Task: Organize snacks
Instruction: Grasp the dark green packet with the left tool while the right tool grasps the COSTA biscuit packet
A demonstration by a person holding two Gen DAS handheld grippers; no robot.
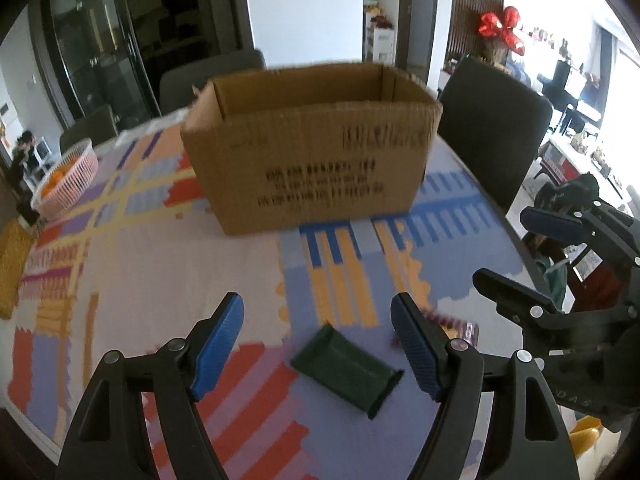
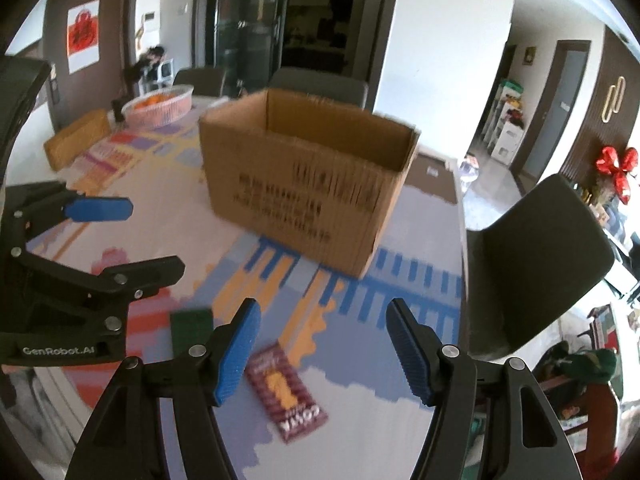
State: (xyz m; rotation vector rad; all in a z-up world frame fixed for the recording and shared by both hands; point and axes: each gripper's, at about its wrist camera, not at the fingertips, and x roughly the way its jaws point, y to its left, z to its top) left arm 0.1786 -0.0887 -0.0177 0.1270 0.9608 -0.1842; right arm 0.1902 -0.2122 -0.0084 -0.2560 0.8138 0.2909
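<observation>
An open cardboard box stands on the patterned table; it also shows in the right wrist view. A dark green snack packet lies flat below and between the fingers of my left gripper, which is open and empty above it. A purple-red snack packet lies on the table below my right gripper, which is open and empty. The green packet shows left of the right gripper. The purple packet's edge shows behind the left gripper's right finger. The right gripper shows at right in the left view.
A pink basket of oranges sits at the table's far left, with a yellow packet at the left edge. Dark chairs stand around the table. The table edge runs close on the right.
</observation>
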